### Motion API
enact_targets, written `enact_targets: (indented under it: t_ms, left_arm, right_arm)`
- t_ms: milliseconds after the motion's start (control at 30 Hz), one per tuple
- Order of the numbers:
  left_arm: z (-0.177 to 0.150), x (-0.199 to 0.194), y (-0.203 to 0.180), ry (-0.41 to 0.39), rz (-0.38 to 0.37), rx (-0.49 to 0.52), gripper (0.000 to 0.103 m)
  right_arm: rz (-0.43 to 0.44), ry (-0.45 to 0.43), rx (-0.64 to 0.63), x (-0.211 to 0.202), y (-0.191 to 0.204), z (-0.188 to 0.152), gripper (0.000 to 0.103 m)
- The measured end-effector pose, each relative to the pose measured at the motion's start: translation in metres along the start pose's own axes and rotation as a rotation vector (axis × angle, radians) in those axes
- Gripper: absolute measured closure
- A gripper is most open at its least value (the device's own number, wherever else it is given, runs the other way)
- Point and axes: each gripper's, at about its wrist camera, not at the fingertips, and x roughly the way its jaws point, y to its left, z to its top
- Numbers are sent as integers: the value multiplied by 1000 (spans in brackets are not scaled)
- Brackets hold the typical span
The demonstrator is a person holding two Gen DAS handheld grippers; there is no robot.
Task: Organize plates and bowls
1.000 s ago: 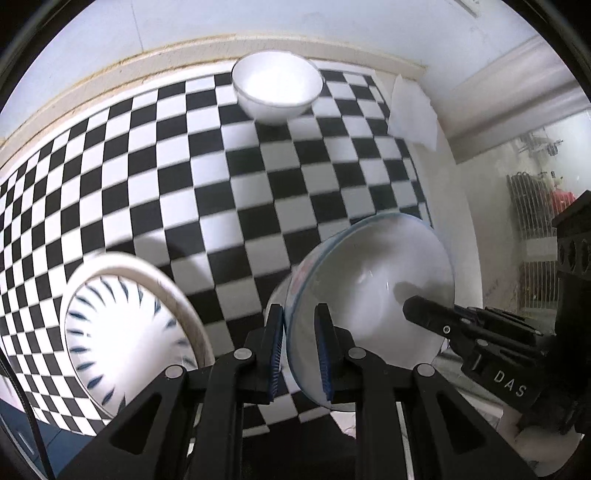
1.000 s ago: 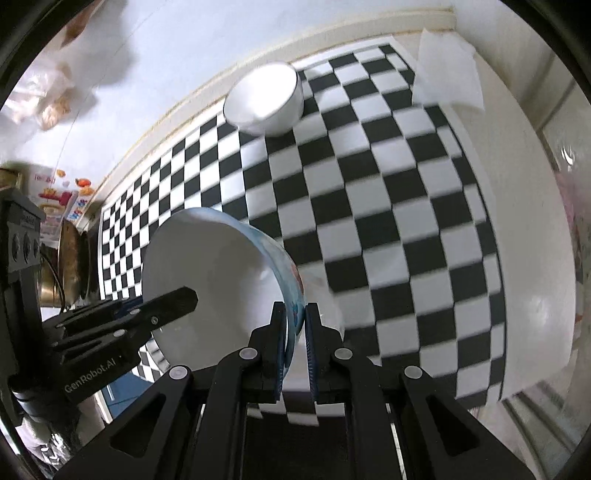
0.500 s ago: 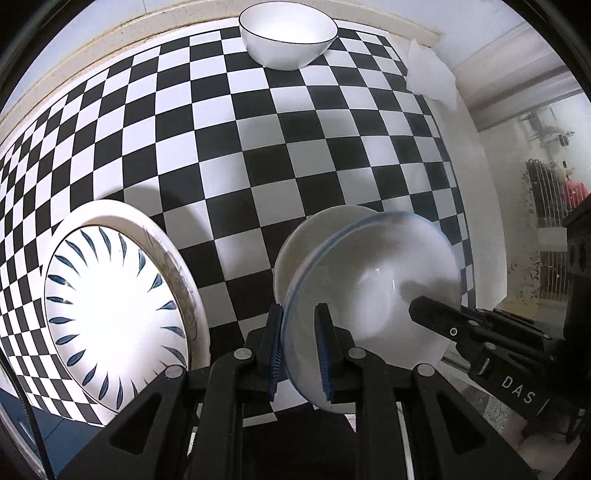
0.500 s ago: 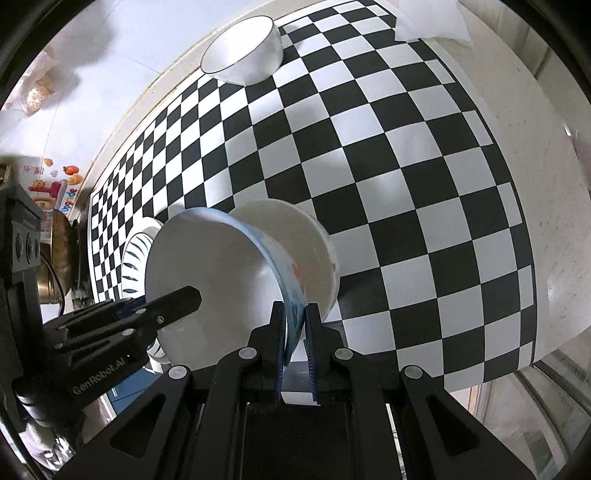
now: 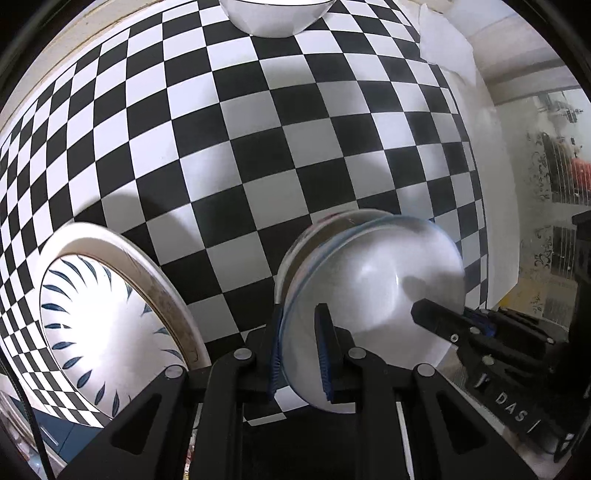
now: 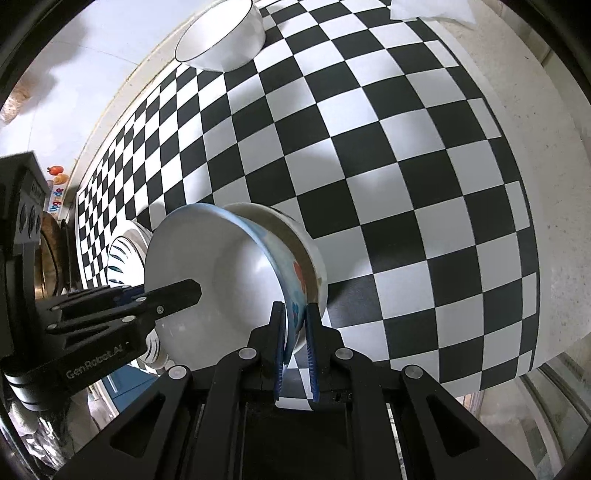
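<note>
Both grippers hold one blue-rimmed white bowl (image 5: 373, 291) by opposite sides of its rim. My left gripper (image 5: 301, 354) is shut on its left rim. My right gripper (image 6: 297, 347) is shut on its right rim, where the bowl (image 6: 221, 280) shows a red and blue pattern outside. The held bowl sits low inside a second white bowl (image 6: 314, 254) on the checkered table (image 5: 258, 147); whether they touch I cannot tell. A white plate with blue leaf marks (image 5: 107, 325) lies at the left. Another white bowl (image 5: 275, 18) stands at the far edge.
A white cloth or paper (image 5: 448, 51) lies at the far right corner. The table's right edge (image 6: 535, 258) drops off to the floor. A dark appliance and a wooden item (image 6: 48, 243) stand at the left in the right wrist view.
Both grippers have lowered the blue-rimmed bowl down into the second white bowl, closer to the table. The grip on the rim is unchanged.
</note>
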Motion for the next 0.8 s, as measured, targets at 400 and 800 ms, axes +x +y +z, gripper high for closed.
enact_targets:
  t_ms: [400,800]
  left_arm:
    - [-1,3,-3,-15,39,-2,88]
    - [-8,-2,-5,-40,43,-6,87]
  right_arm:
    - [12,23,24,4,0,2,90]
    - [21,30,38,-1,-4,0,86]
